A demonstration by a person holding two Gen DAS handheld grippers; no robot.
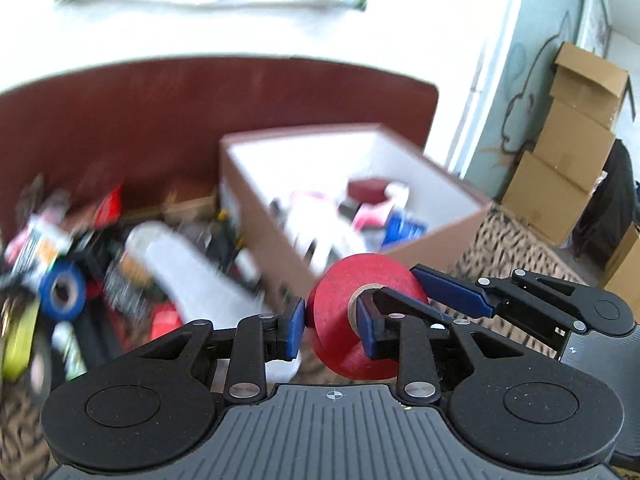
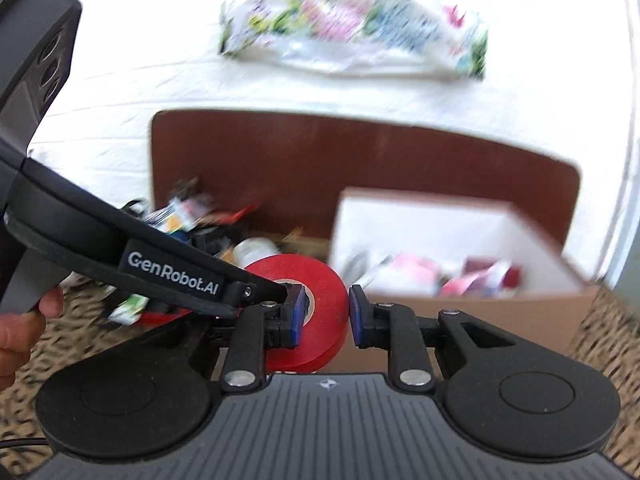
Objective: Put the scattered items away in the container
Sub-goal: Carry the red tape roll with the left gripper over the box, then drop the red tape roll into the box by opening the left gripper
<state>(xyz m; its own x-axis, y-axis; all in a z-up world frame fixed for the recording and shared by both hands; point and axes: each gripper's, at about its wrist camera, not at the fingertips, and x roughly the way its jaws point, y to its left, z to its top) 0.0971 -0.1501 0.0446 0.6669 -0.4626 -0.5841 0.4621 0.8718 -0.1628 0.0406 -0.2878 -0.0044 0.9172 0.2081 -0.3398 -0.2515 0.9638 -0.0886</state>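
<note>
Underneath, a spotted brown-and-cream fabric surface point(image 1: 512, 240), with a dark reddish-brown rounded panel point(image 1: 200, 112) upright behind it and a white wall above. High against the wall, a blurred white bag with flower print point(image 2: 352, 28). At the far right of the left wrist view, a pale blue wall with a line drawing, and plain cardboard cartons stacked point(image 1: 568, 160) beside it.

On the fabric, an open cardboard box with white inside walls point(image 1: 440, 236), partly filled with small packets, too blurred to name. To its left, a blurred pile of mixed small items point(image 1: 100, 248), among them a blue roll of tape point(image 1: 62, 292).

Held up in the air just in front of the near corner of the box: a red roll of tape point(image 1: 340, 304), outside the box.

Left gripper point(image 1: 330, 328) narrowed to the width of the roll's wall, one blue pad pressed on the outer rim, the other inside the core, so clamped on the roll. Right gripper point(image 2: 326, 316) reaching in from the other side, a little wider, one pad at the core beside the left gripper's finger, the other just at the outer rim; whether pressing or only touching, not possible to tell.
</note>
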